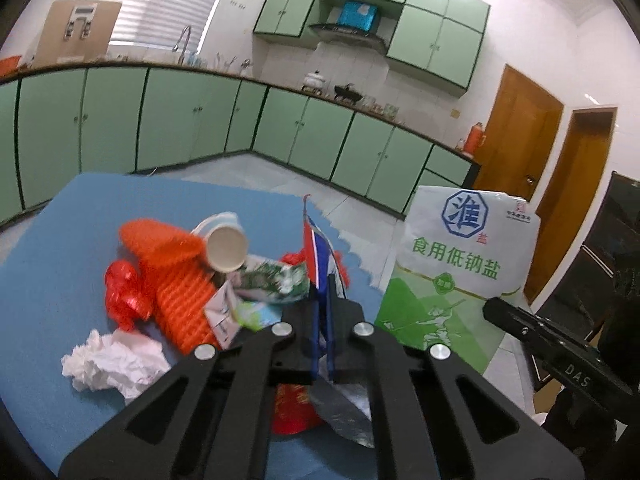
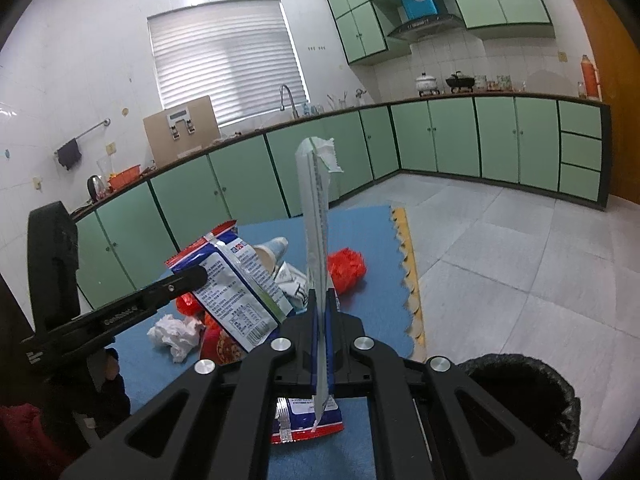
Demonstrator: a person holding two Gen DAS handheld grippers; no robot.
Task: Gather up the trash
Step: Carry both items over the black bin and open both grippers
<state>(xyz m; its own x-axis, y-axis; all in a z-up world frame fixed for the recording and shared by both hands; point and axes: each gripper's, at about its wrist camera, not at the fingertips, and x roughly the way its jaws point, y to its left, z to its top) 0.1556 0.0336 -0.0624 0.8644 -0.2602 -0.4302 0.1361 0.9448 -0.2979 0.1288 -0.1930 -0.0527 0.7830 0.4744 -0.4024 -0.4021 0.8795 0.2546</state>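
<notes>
Blue matting on our desk (image 1: 48,280) carries the litter, above which our left gripper (image 1: 323,280) jaws clench a snack wrapper (image 2: 236,280) and our right gripper (image 2: 322,294) jaws clench a salt bag (image 1: 460,256).

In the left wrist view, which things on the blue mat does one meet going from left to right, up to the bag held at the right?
Crumpled white tissue → shiny red foil wrapper → orange ribbed plastic piece → white paper cup lying on its side → green and white salt bag.
</notes>
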